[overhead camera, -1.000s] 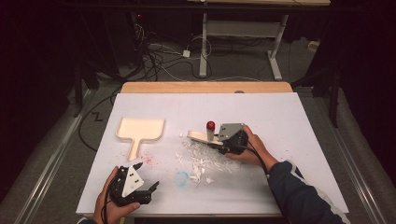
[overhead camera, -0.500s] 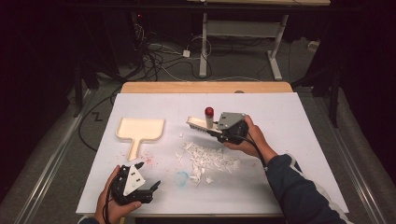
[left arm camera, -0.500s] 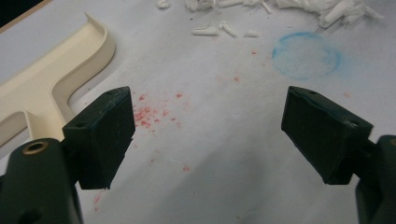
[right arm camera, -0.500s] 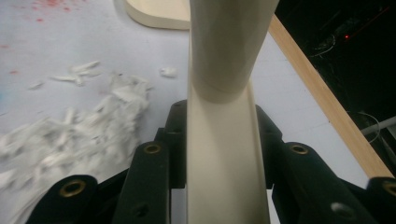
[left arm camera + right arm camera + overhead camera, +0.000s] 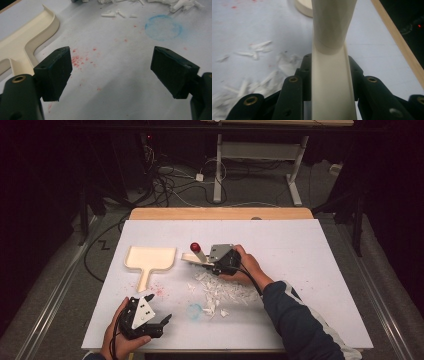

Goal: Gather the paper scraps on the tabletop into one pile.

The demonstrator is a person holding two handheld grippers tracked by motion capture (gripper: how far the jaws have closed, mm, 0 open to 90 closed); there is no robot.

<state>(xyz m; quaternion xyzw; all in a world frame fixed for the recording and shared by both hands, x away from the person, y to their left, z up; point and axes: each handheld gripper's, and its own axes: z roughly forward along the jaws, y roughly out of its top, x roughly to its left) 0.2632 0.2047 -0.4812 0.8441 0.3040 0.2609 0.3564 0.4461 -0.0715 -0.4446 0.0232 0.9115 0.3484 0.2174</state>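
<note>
White table [image 5: 310, 250]: right gripper [image 5: 212, 264] with cream brush [image 5: 192, 258] farther left, off scraps [image 5: 225, 292].

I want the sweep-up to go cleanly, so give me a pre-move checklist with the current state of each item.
1. Right gripper shut on the brush: ok, handle sits between the jaws.
2. Left gripper free to take the dustpan: ok, jaws wide open, nothing between them.
3. Dustpan held: not ok, it lies loose on the table.
4. Dustpan mouth facing the paper scraps: not ok, it opens away from them.
5. Scraps gathered: not ok, still scattered.
6. Brush bristles' condition: cannot tell.
</note>
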